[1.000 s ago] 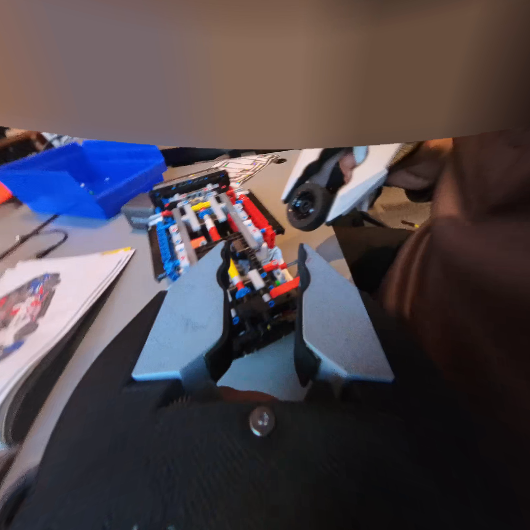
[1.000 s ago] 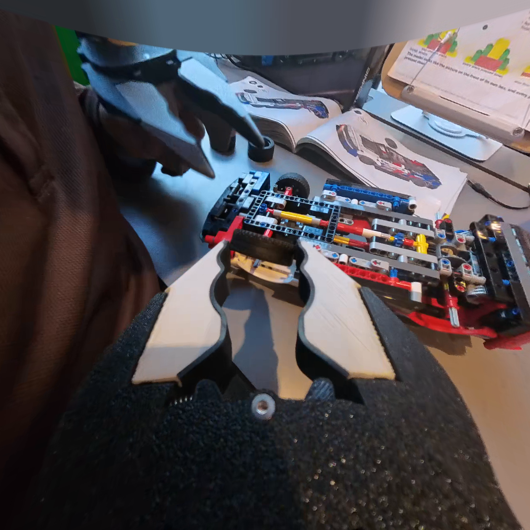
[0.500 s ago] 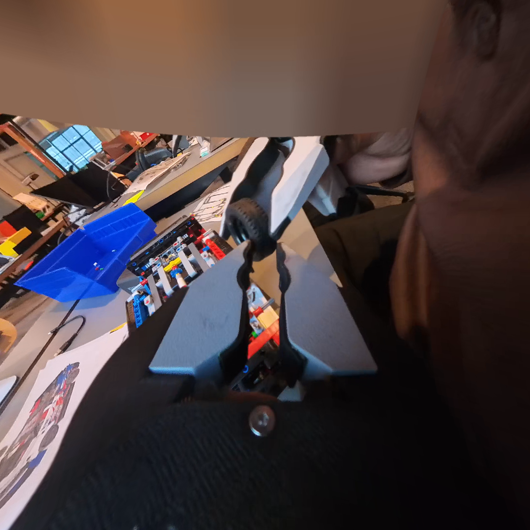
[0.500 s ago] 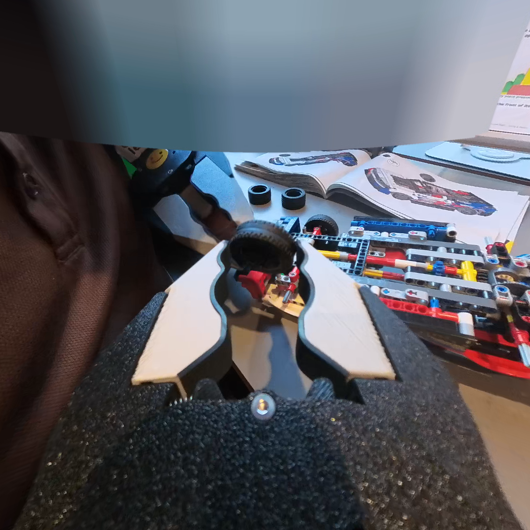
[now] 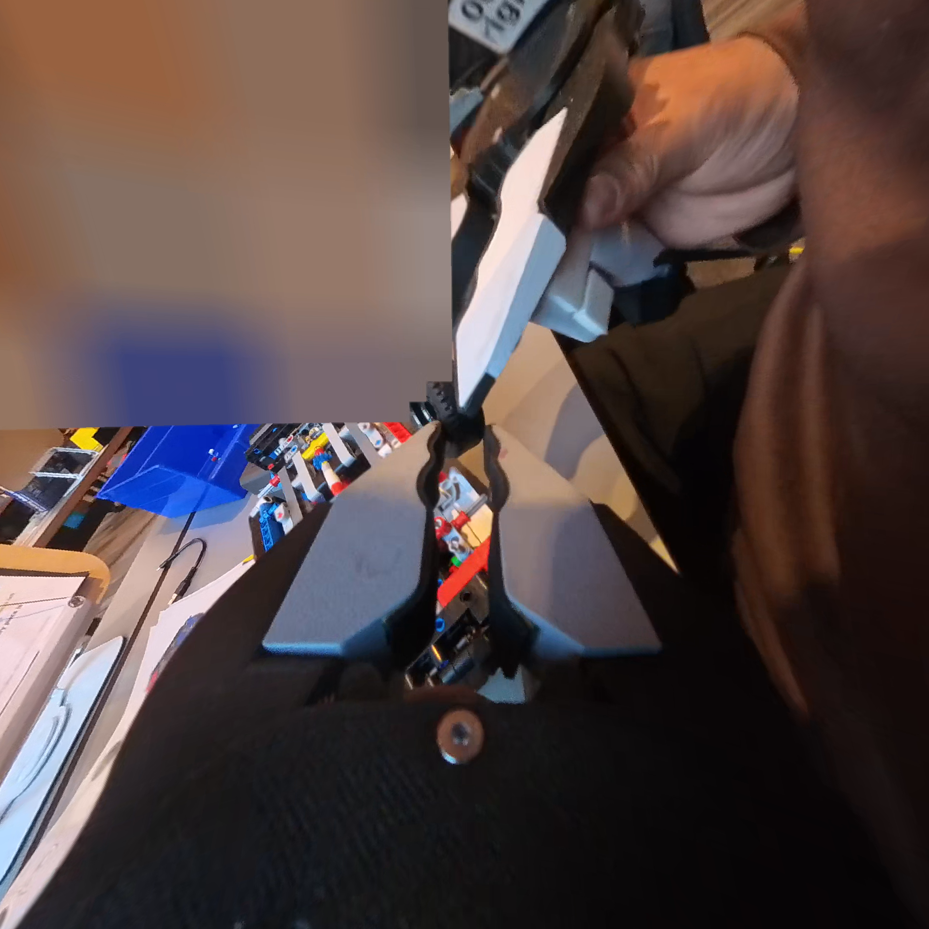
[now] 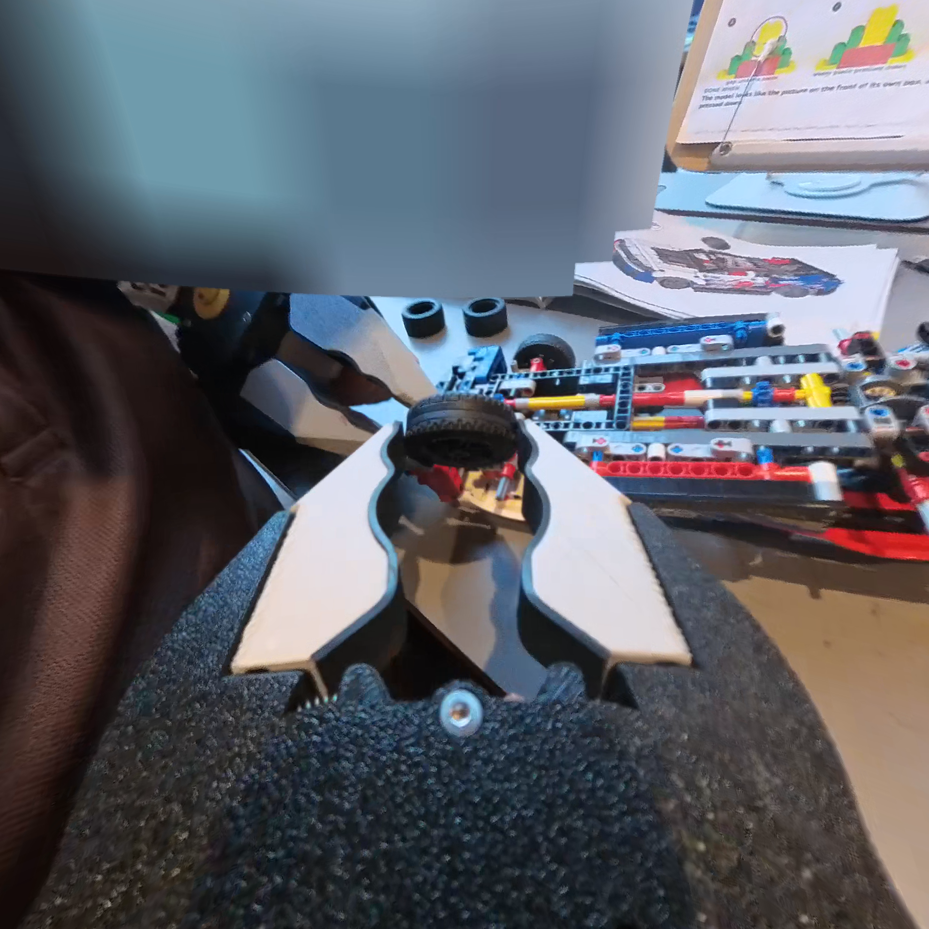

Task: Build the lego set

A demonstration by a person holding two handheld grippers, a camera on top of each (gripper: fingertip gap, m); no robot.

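My right gripper (image 6: 460,430) is shut on a black wheel (image 6: 462,417) and holds it above the table, in front of the near end of the lego car chassis (image 6: 704,417). My left gripper (image 5: 462,431) has its jaws nearly together, and its tips pinch the same wheel (image 5: 452,422) at its edge. It comes in from the left in the right wrist view (image 6: 352,362). A white finger (image 5: 507,281) of the right gripper reaches down onto the wheel, held by a hand (image 5: 704,151). The chassis (image 5: 321,462) also shows behind my left fingers.
Two loose black tyres (image 6: 424,318) (image 6: 485,316) lie on the table behind the wheel. An open instruction booklet (image 6: 729,271) lies behind the chassis. A blue bin (image 5: 176,467) and a black cable (image 5: 186,553) are on the left. The person's brown shirt (image 6: 75,452) is close. Only a small space, under 4 cm, lies between the two pairs of fingers.
My left gripper went from wide open over the chassis to nearly shut at the wheel. My right gripper lifted the wheel up from chassis level and kept hold of it.
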